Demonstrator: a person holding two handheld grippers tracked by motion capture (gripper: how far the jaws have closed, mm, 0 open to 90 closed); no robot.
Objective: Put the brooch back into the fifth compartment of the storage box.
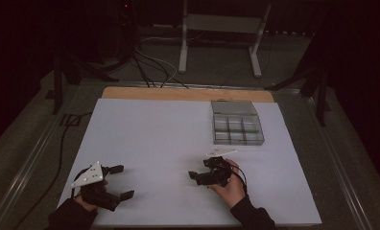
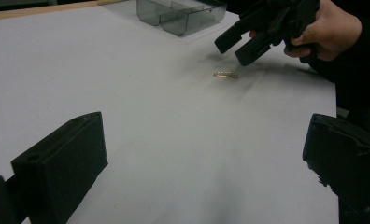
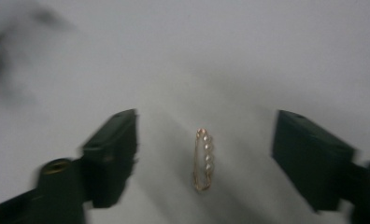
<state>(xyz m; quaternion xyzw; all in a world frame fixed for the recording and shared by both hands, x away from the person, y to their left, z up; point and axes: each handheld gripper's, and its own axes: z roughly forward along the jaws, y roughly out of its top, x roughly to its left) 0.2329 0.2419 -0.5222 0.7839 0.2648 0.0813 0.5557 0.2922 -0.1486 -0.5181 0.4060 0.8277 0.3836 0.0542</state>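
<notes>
White sheet [image 1: 169, 143] covers the table, with a clear compartment box [image 1: 237, 123] at its far right. Left gripper [image 1: 123, 182] rests near-left, jaws wide apart. Right gripper [image 1: 194, 176] hovers open, jaws either side of a small gold beaded ring [image 3: 204, 159] lying flat.

Your high view looks forward and down over the whole white sheet [image 1: 169, 139], the left gripper view skims low toward two o'clock, the right gripper view hangs close over the surface, and both share the gold ring [image 2: 225, 74] [image 3: 203, 160].
</notes>
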